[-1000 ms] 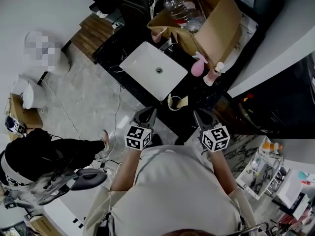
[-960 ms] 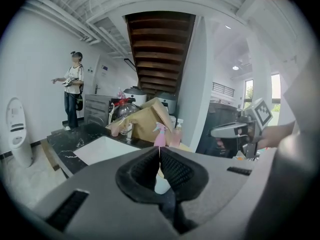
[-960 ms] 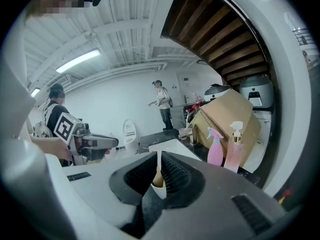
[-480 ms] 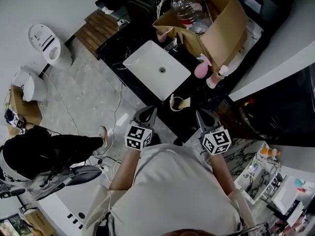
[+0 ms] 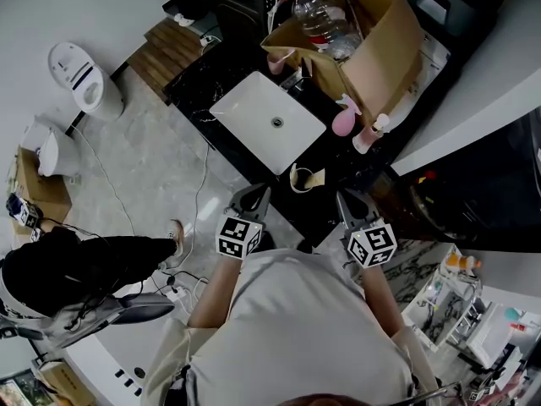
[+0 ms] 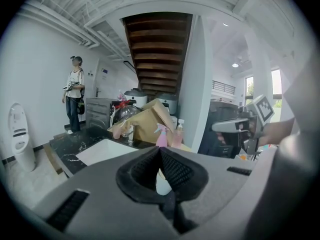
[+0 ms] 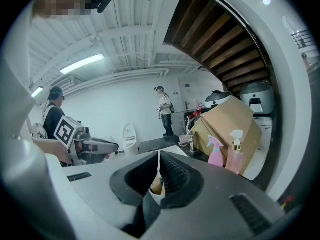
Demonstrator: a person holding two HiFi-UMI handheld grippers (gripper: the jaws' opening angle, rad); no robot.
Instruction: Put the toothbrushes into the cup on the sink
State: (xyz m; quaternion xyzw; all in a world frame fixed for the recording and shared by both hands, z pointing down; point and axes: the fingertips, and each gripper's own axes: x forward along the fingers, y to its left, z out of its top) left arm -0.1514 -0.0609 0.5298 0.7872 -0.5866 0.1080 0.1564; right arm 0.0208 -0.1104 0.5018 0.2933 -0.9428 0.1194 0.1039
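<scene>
Left gripper (image 5: 254,198) and right gripper (image 5: 347,202) are both closed on nothing, the cup (image 5: 304,178) is seen mid-frame on the dark counter (image 5: 334,155) just lower right of the sink (image 5: 254,108), and the toothbrushes, not made out, are judged light, stiff and slick, best pinched mid-handle.

Left tool (image 6: 161,150) closed on nothing, white cup (image 6: 163,183) behind its jaws
</scene>
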